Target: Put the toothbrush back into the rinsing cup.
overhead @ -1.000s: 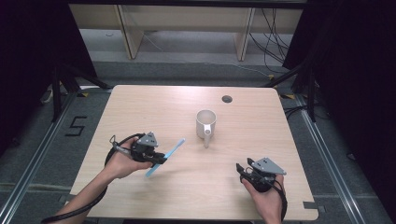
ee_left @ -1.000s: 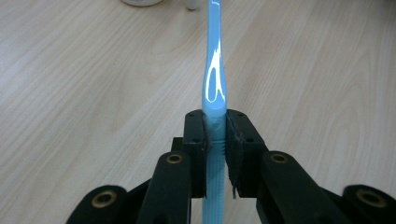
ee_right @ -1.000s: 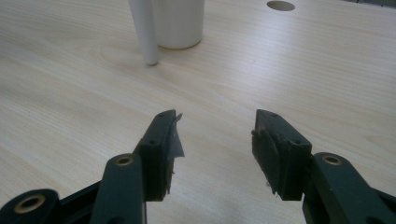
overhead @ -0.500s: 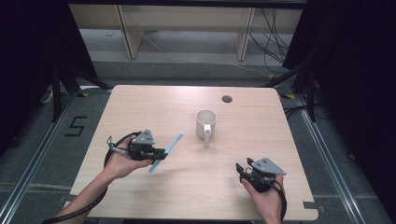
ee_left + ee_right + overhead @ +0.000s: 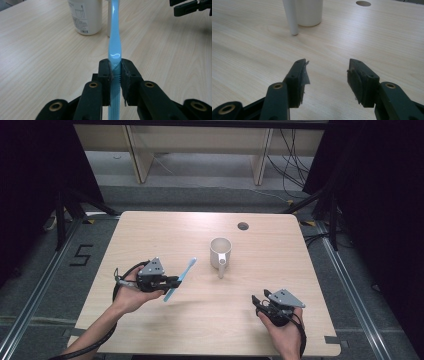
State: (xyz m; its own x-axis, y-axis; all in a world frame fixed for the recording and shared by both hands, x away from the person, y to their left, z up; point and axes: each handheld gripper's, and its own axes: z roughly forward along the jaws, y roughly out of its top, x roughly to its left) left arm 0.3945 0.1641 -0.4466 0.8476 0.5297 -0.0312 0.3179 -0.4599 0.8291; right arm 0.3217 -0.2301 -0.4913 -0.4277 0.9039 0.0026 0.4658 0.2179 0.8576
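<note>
The left gripper (image 5: 171, 281) has its jaws clamped tight on the lower handle of a light blue toothbrush (image 5: 180, 279), so the brush sticks out ahead of it, angled up toward the white mug (image 5: 220, 253); a grip that low leaves the long end free, which would suit dropping it into the mug's mouth. In the left gripper view the handle (image 5: 114, 37) runs straight between the pads. The mug stands upright near the middle of the table (image 5: 150, 230), handle toward the person. The right gripper (image 5: 327, 72) rests low at the near right, jaws wide apart and holding nothing, likely ready to steady the mug
</note>
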